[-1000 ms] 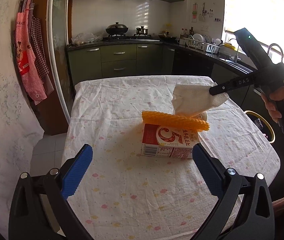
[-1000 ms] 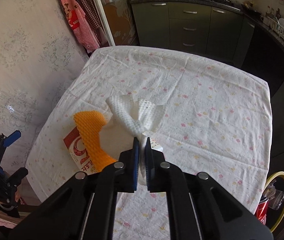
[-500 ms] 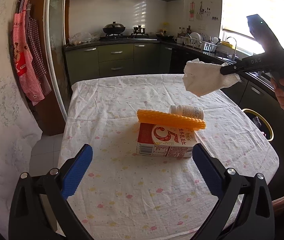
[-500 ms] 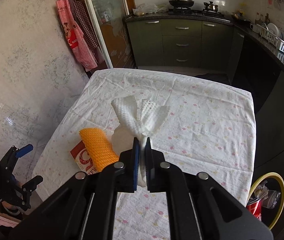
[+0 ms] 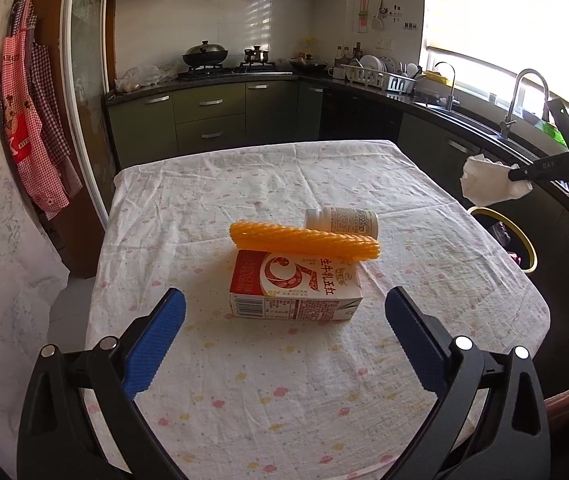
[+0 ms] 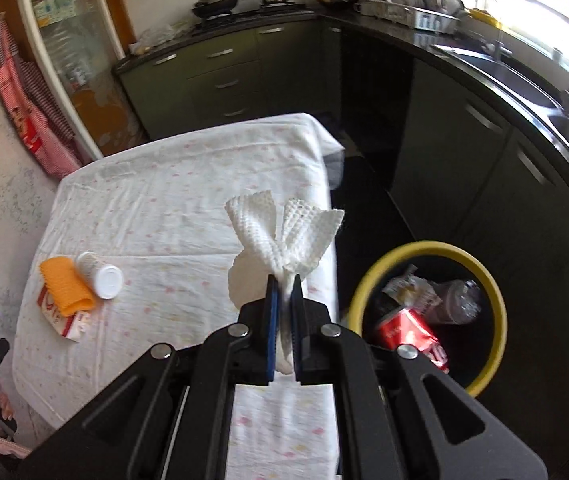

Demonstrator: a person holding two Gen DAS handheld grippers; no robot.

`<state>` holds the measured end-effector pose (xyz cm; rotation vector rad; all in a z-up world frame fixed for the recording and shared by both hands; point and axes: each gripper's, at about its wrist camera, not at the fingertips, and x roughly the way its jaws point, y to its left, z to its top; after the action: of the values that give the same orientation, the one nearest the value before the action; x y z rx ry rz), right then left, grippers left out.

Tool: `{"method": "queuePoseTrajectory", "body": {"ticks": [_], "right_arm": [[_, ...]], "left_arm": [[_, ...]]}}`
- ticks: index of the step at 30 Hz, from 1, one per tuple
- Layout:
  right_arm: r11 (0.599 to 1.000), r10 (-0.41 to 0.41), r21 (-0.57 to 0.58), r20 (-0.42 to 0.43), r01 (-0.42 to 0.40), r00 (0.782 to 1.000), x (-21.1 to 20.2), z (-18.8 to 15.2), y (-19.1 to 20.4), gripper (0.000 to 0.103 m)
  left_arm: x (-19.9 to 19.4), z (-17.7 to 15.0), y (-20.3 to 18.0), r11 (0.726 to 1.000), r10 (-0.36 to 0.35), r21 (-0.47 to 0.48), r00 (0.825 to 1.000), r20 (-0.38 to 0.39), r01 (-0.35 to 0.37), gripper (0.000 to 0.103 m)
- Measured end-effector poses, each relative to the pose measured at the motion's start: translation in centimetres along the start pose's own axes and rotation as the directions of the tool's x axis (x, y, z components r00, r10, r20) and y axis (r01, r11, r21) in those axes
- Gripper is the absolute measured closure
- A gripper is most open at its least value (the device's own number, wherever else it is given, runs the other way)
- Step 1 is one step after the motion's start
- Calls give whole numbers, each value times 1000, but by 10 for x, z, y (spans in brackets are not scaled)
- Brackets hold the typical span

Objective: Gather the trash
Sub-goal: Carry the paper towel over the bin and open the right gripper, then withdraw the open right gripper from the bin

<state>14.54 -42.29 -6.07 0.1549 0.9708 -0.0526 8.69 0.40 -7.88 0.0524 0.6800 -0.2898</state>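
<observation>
Tissue, crumpled white paper (image 6: 280, 236), weighs nothing and squashes, so my right fingers (image 6: 283, 304) pinch its bunched middle shut, near the yellow-rimmed bin (image 6: 364, 292); left fingers (image 5: 284, 344) gape empty above the desk (image 5: 244, 400).

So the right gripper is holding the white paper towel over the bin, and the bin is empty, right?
Not empty. The right wrist view shows the yellow-rimmed bin already holds a red can and other trash. The right gripper does hold the white paper towel.
</observation>
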Motion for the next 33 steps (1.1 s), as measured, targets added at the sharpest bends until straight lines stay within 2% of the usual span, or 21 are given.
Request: {"method": "queuePoseTrajectory", "body": {"ticks": [7, 11, 14, 15, 16, 17, 24, 33], "right_arm": [[978, -116, 172, -46, 122, 992, 17, -24, -92, 97], [959, -155, 228, -70, 167, 985, 28, -32, -124, 97], [953, -169, 238, -106, 190, 980, 38, -38, -137, 93], [949, -178, 246, -103, 198, 979, 39, -40, -140, 79], [944, -196, 251, -93, 213, 976, 37, -42, -141, 59], [942, -211, 248, -77, 224, 974, 34, -42, -141, 54], [959, -174, 230, 20, 165, 984, 4, -50, -115, 52], [993, -36, 117, 81, 27, 996, -7, -69, -46, 45]], "left_arm": [[10, 7, -23, 999, -28, 43, 1000, -13, 28, 5], [11, 9, -31, 998, -33, 62, 999, -16, 34, 5], [12, 10, -34, 997, -36, 68, 999, -18, 37, 5], [13, 11, -35, 997, -38, 69, 999, -20, 39, 5], [14, 11, -36, 997, -42, 69, 999, -22, 43, 5], [14, 12, -37, 996, -46, 69, 999, -24, 48, 5], [24, 15, -48, 994, -72, 80, 997, -42, 75, 5], [56, 31, -59, 994, -100, 41, 988, -114, 105, 5]]}}
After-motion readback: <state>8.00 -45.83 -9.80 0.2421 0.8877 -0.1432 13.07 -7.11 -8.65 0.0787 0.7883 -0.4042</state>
